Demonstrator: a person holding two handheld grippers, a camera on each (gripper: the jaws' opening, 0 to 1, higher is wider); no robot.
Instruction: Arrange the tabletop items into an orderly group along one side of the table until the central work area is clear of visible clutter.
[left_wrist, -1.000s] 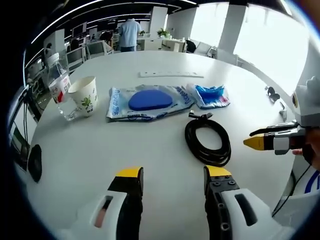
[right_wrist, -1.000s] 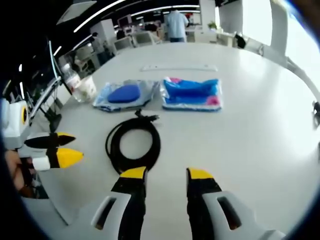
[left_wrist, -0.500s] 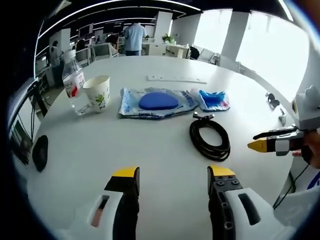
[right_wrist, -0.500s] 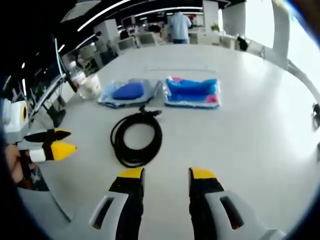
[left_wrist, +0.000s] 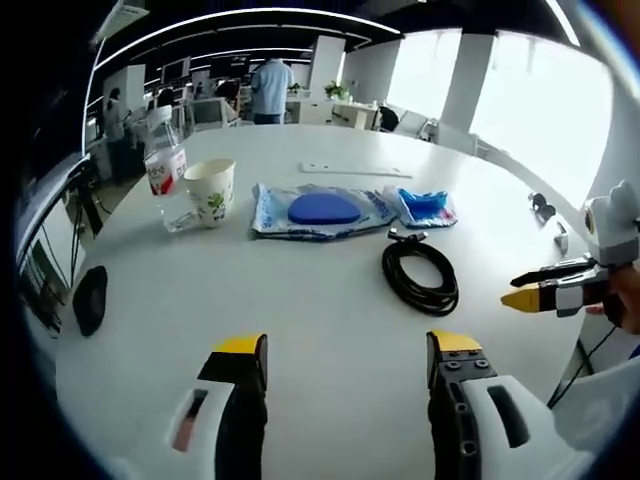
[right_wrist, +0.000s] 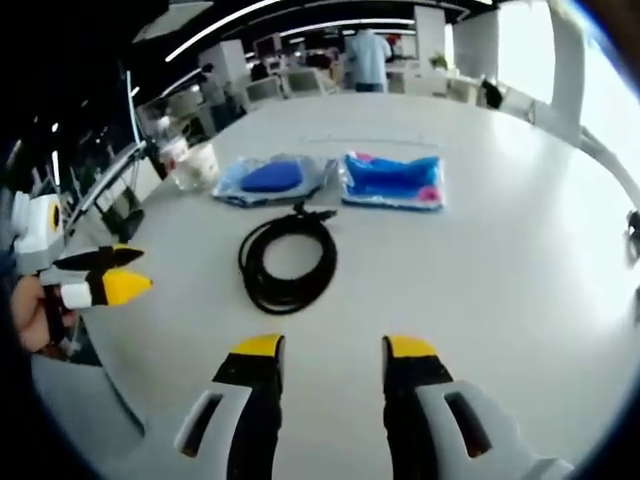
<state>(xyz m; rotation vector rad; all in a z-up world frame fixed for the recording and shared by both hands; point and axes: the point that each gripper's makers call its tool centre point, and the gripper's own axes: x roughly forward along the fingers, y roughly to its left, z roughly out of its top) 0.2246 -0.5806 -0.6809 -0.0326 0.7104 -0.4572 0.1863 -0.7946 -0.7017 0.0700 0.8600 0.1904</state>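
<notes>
A coiled black cable (left_wrist: 420, 276) (right_wrist: 289, 259) lies in the middle of the white table (left_wrist: 300, 310). Beyond it lie a clear packet holding a blue oval item (left_wrist: 320, 209) (right_wrist: 272, 178) and a blue-and-pink packet (left_wrist: 427, 208) (right_wrist: 394, 178). A plastic water bottle (left_wrist: 166, 165) and a paper cup (left_wrist: 211, 190) (right_wrist: 195, 164) stand at the left. My left gripper (left_wrist: 345, 350) is open over the near table, holding nothing; it also appears at the left (right_wrist: 100, 275) of the right gripper view. My right gripper (right_wrist: 333, 350) is open and empty, also seen at the right (left_wrist: 540, 285) of the left gripper view.
A black mouse-like object (left_wrist: 90, 298) lies at the table's left edge. A white strip (left_wrist: 356, 170) lies at the far side, and dark glasses (left_wrist: 541, 205) rest near the right edge. Desks, monitors and a standing person (left_wrist: 270, 90) are beyond the table.
Both cameras have pulled back and risen, so the table items look smaller and farther. The items themselves have not moved. Both grippers stay open.
</notes>
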